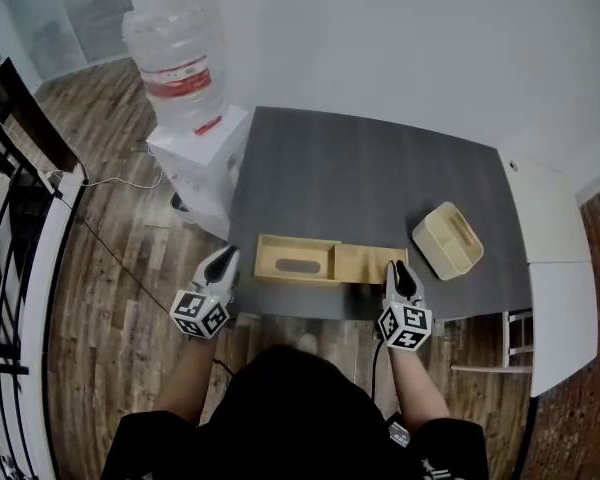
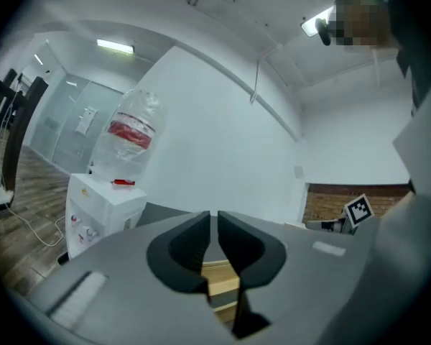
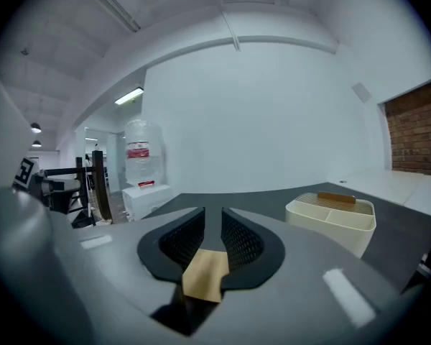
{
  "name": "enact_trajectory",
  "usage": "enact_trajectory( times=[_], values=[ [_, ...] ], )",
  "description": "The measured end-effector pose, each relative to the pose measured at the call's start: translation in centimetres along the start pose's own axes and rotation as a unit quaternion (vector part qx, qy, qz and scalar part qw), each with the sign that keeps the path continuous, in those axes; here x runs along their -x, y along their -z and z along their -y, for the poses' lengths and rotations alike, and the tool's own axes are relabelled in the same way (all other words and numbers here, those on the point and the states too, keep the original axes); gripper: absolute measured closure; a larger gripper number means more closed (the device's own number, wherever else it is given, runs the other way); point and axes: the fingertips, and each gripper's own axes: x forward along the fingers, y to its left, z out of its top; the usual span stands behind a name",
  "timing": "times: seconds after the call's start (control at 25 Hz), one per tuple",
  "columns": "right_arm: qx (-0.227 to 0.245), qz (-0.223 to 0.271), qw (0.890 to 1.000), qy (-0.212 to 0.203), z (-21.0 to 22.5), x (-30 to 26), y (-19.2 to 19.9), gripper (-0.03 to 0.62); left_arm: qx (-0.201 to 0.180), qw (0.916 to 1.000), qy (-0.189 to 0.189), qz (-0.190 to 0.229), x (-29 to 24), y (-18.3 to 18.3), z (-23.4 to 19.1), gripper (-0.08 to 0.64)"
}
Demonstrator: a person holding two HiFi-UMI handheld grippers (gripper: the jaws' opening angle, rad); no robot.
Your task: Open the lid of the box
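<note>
A long wooden box (image 1: 298, 259) with a slot in its top lies near the front edge of the dark table (image 1: 370, 168). A plain wooden panel (image 1: 368, 263) reaches out from its right end. My right gripper (image 1: 398, 268) hovers at that panel's right end. In the right gripper view, the right gripper (image 3: 213, 214) has its jaws a little apart with nothing pinched, and wood (image 3: 205, 273) shows below them. My left gripper (image 1: 223, 258) hangs just off the table's left edge beside the box. In the left gripper view, the left gripper (image 2: 214, 218) is shut and empty, with the wooden box (image 2: 221, 280) below.
A cream organiser box (image 1: 447, 240) (image 3: 330, 218) sits on the table to the right. A water dispenser (image 1: 185, 78) (image 2: 104, 200) stands at the table's far left corner. A white cabinet (image 1: 555, 258) flanks the right side and a black railing (image 1: 5, 198) the left.
</note>
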Motion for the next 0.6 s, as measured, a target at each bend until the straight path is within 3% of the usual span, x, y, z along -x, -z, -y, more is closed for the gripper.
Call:
enact_trajectory(
  times=[0.36,0.6],
  values=[
    [0.022,0.023,0.999,-0.021,-8.1,6.0,-0.4,0.550,-0.007,0.9981,0.054,0.031,6.8,-2.8,2.2,0.529],
    [0.029,0.027,0.999,-0.034,-12.4,10.5,0.4,0.575,-0.048,0.9947,0.088,0.024,11.0,-2.4,4.1,0.548]
  ],
)
